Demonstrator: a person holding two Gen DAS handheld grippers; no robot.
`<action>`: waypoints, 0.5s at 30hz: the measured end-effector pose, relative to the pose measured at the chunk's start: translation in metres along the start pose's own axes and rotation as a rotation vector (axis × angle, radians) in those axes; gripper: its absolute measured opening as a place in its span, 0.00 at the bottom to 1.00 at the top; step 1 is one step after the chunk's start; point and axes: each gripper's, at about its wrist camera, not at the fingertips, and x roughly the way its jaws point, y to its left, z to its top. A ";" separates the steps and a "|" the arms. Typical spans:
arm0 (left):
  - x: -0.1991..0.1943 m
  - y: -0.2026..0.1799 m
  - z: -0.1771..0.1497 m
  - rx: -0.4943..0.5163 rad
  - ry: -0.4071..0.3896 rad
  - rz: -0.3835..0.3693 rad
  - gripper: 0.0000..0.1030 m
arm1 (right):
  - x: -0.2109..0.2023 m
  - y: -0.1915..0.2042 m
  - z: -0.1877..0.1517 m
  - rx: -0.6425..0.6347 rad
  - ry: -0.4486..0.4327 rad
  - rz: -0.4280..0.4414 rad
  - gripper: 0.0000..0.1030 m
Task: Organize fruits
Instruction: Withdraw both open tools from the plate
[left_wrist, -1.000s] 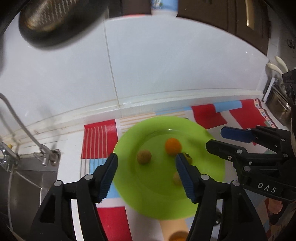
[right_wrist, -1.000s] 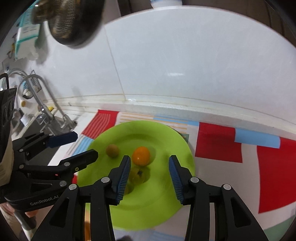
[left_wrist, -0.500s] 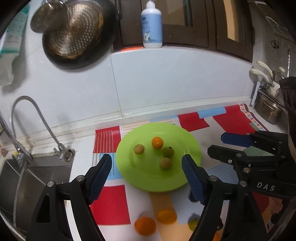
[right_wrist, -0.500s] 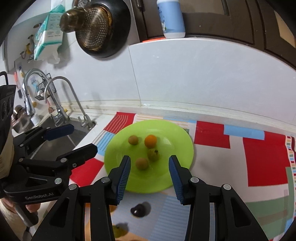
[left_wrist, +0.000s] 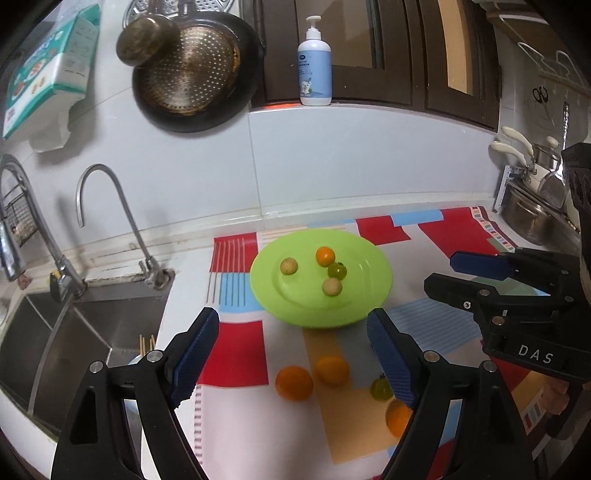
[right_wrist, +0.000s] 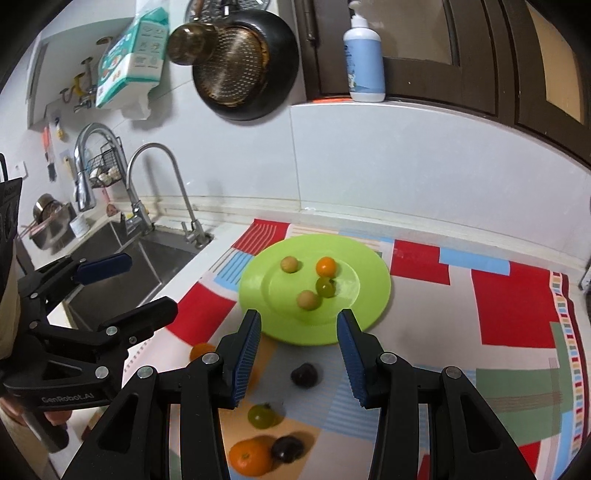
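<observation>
plate (right_wrist: 373, 295) 1 | fruits on plate 4 | fruits on mat 6

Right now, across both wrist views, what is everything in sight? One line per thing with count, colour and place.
plate: 1, lime green, on the patterned mat near the back wall
fruits on the plate: 4; one orange, one green, two tan; near its middle
loose fruits: at least 5; oranges, one green, two dark; on the mat in front of the plate
mat: 1, red, blue and white patches, covering the counter
faucets: 2, steel, over the sink at left
sink: 1, steel, left of the mat
pan with strainer: dark and brass, hanging on the wall
pump bottle: 1, pale blue, on the ledge
left gripper: black, blue fingers, open, empty
right gripper: black, blue fingers, open, empty
</observation>
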 end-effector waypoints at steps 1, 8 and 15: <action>-0.003 0.000 -0.003 0.001 0.000 0.009 0.80 | -0.002 0.003 -0.002 -0.009 0.001 -0.003 0.42; -0.015 0.001 -0.027 -0.009 0.022 0.019 0.81 | -0.013 0.015 -0.024 -0.013 0.036 -0.005 0.42; -0.022 -0.012 -0.052 0.036 0.021 0.014 0.81 | -0.013 0.013 -0.048 0.004 0.110 -0.013 0.42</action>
